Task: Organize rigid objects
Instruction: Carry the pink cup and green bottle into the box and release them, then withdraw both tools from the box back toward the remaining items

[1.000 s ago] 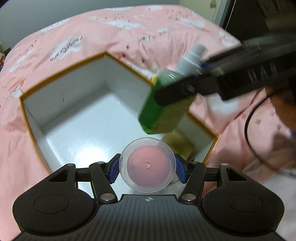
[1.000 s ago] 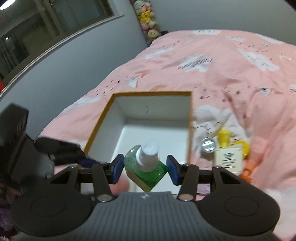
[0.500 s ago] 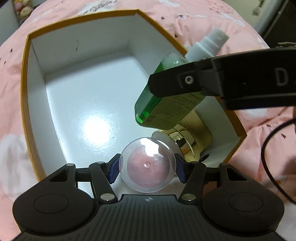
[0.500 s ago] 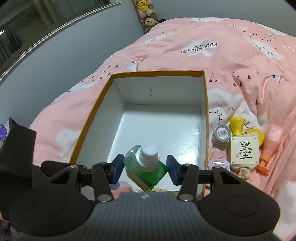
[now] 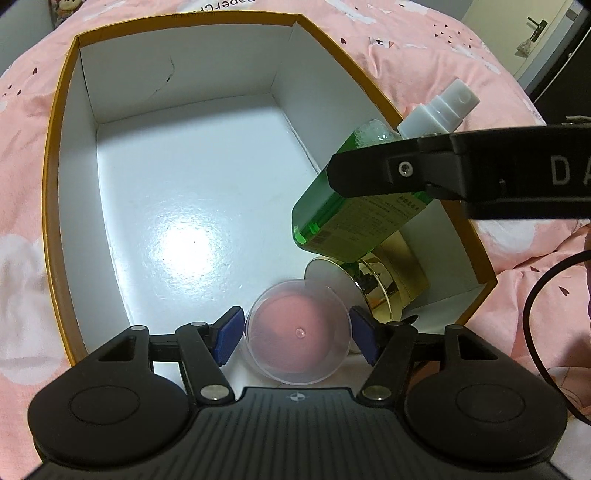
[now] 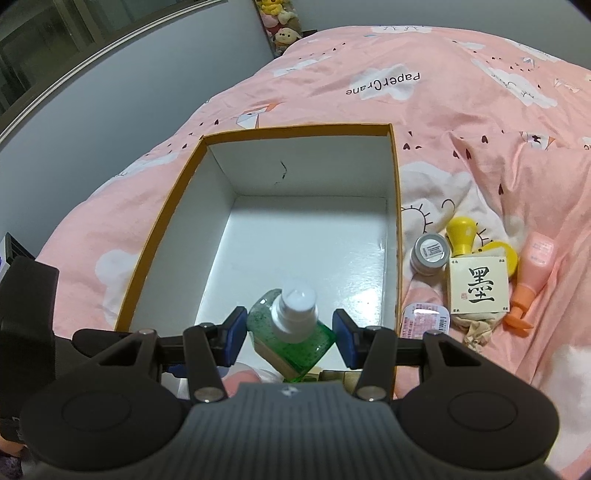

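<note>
An open cardboard box [image 5: 62, 122] with a gold rim and white inside lies on the pink bed; it also shows in the right wrist view [image 6: 397, 206]. My left gripper [image 5: 297, 334] is shut on a clear round container with a pink inside [image 5: 297, 332], low over the box's near end. My right gripper [image 6: 290, 336] is shut on a green liquid bottle with a white pump cap [image 6: 295, 332], tilted inside the box's near right corner; it also shows in the left wrist view [image 5: 354, 221]. A gold box [image 5: 391, 273] lies under the bottle.
On the bedspread right of the box lie a small grey jar [image 6: 428, 254], a yellow stamp [image 6: 461, 236], a cream box with black characters [image 6: 478, 284], an orange-capped pink tube [image 6: 532, 273] and a flat pink packet [image 6: 424, 319]. Plush toys [image 6: 280, 22] sit far back.
Both grippers have moved down and forward over the box. The green bottle now hangs lower in the near right corner, and the clear container is lower over the box floor.
</note>
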